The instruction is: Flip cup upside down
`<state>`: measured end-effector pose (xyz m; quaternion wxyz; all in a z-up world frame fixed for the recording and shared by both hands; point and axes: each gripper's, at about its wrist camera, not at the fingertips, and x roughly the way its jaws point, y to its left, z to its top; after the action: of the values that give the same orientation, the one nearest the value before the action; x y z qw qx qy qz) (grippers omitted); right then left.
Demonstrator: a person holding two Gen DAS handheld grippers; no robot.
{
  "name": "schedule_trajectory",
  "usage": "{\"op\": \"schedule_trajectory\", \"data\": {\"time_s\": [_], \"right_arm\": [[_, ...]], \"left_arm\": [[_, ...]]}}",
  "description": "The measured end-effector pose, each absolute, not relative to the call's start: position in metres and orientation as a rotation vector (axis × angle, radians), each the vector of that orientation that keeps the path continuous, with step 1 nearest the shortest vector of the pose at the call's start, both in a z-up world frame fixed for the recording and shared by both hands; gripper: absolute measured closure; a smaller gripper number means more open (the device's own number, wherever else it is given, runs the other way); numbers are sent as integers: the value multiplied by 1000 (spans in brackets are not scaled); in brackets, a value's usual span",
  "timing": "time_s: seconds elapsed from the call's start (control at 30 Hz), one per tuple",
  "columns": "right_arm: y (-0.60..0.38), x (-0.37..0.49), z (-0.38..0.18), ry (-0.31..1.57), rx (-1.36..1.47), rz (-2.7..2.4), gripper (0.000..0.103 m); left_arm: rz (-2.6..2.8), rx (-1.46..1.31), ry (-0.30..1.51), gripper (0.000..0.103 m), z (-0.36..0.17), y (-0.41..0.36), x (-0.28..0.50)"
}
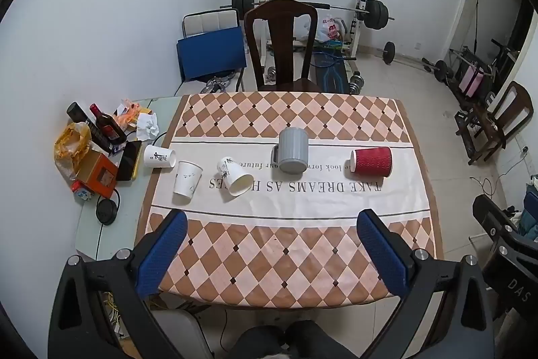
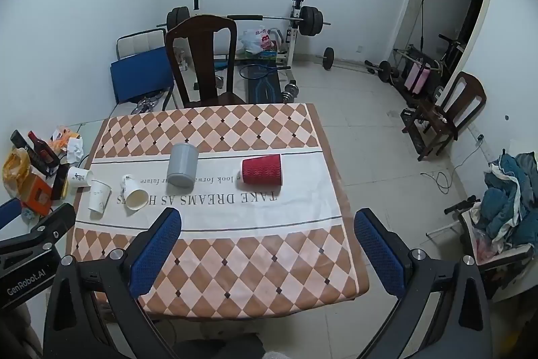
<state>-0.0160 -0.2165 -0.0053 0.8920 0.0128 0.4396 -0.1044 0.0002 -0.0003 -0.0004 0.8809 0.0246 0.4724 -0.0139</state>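
Five cups lie or stand in a row on the white band of the tablecloth. A red ribbed paper cup (image 1: 371, 161) (image 2: 262, 170) lies on its side at the right. A grey ribbed mug (image 1: 293, 150) (image 2: 182, 165) lies tipped beside it. A white paper cup (image 1: 235, 175) (image 2: 134, 193) lies on its side, mouth toward me. Another white cup (image 1: 187, 181) (image 2: 99, 195) stands upright. A third white cup (image 1: 159, 156) (image 2: 79, 176) lies at the left edge. My left gripper (image 1: 274, 234) and right gripper (image 2: 269, 232) are both open and empty, above the near table edge.
The table (image 1: 285, 258) has a checkered cloth. A side surface at the left holds a dark bottle (image 1: 107, 123), an orange box (image 1: 97, 174), bags and tissue. A wooden chair (image 1: 280, 46) stands behind the table, with a barbell rack (image 1: 363, 12) beyond.
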Motion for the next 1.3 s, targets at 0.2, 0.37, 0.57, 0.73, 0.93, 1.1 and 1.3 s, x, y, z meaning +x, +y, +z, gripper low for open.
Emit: {"op": "schedule_trajectory", "data": {"time_s": [0.2,0.37,0.57,0.73,0.93,1.1,1.3], "right_arm": [[-219,-15,-6,915,19,-216,0],[-221,-14,-6,919,20,-216,0],[-220,-11,-8,924,17,-218,0],[-217,-9,-7,927,14,-218,0],[-221,-9,-9,929,14,-219,0],[-222,-10,-9,928,11,-221,0],[-222,-10,-6,927,5,-221,0]], "left_arm": [[-26,49,982,0,0,0,0],[-23,51,982,0,0,0,0],[-27,48,985,0,0,1,0],[-25,49,985,0,0,0,0],[-22,47,986,0,0,1,0],[-26,48,985,0,0,0,0],[-25,47,984,0,0,1,0]]}}
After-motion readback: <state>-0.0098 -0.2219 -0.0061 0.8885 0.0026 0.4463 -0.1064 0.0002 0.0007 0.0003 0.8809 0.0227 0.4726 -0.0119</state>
